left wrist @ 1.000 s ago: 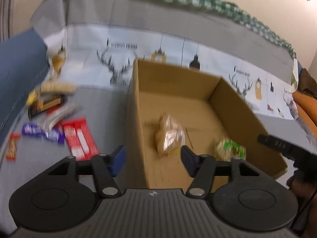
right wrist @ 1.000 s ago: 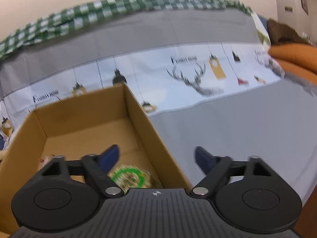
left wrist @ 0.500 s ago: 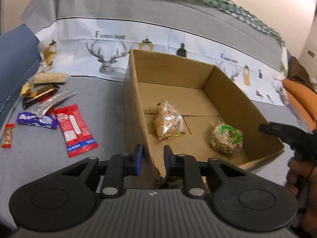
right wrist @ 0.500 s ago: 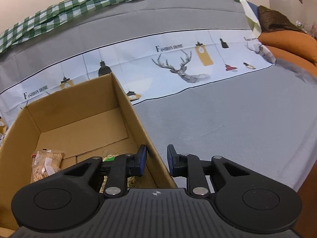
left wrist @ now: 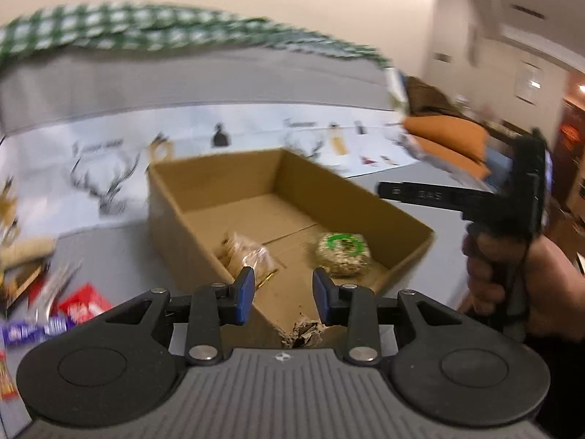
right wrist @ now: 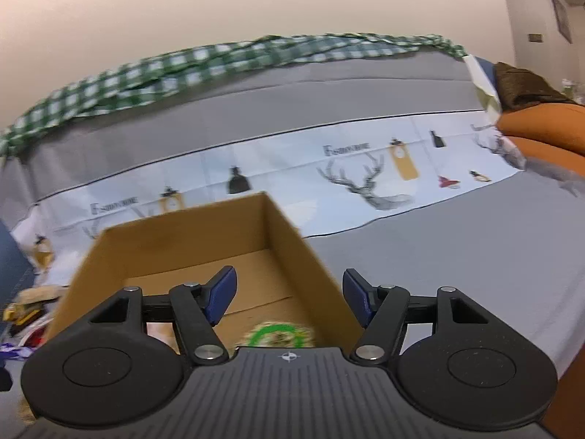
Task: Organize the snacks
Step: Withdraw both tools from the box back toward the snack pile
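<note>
- Left tool (left wrist: 281, 298): we note the blue pads parted with nothing between them, held above the near torn corner of the cardboard box (left wrist: 398, 216).
- Right tool (right wrist: 289, 298): pads set wide apart, empty, straddling the right wall of the same cardboard box (right wrist: 292, 241); from the left wrist view we see it gripped in the person's right hand (left wrist: 512, 285).
- Box contents: a clear bag of pale brown snacks (left wrist: 246, 252) at the left, a round puffed cake with a green ring label (left wrist: 342, 252) to its right, apart from it. Label text unreadable.
- Outside the box, left, on the grey bed cover (right wrist: 457, 256): a red packet (left wrist: 84, 305), a purple wrapper (left wrist: 33, 329), further bars, all blurred; we read no brand.
- Printed band (right wrist: 365, 168): deer, lamps, and wording we read as "Fashion home".
</note>
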`<state>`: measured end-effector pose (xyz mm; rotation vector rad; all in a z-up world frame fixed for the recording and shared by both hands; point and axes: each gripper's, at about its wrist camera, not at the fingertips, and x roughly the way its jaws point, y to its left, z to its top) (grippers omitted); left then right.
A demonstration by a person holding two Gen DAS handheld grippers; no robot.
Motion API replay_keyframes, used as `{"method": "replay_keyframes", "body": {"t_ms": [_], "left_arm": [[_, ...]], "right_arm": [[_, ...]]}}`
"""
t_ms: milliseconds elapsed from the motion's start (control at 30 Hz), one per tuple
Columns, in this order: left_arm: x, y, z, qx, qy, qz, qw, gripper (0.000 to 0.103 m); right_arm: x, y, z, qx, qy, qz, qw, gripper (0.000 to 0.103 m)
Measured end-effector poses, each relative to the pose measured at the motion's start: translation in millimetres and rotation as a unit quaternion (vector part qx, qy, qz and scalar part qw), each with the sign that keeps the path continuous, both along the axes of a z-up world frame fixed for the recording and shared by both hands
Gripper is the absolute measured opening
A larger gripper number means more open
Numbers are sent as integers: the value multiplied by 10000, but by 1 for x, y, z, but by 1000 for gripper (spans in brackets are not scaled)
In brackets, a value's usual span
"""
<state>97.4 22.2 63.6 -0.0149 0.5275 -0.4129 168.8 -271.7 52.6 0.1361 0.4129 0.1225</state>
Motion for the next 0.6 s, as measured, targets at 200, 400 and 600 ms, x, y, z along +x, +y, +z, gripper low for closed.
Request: {"method": "replay_keyframes", "body": {"t_ms": [200,400,600], "left_arm": [[-13,18,-28,-556,-97,-126,9983,38],[-18,28,-12,-799,-573,415,9943,35],[0,43,-14,-976,-116,648,9930,34]], "right_arm": [[-28,28,7,-75,-282,414,9987,67],[-39,53,10,-362,-600,606,9957,71],[-37,71,13,-360,-684,603,9952,69]]}}
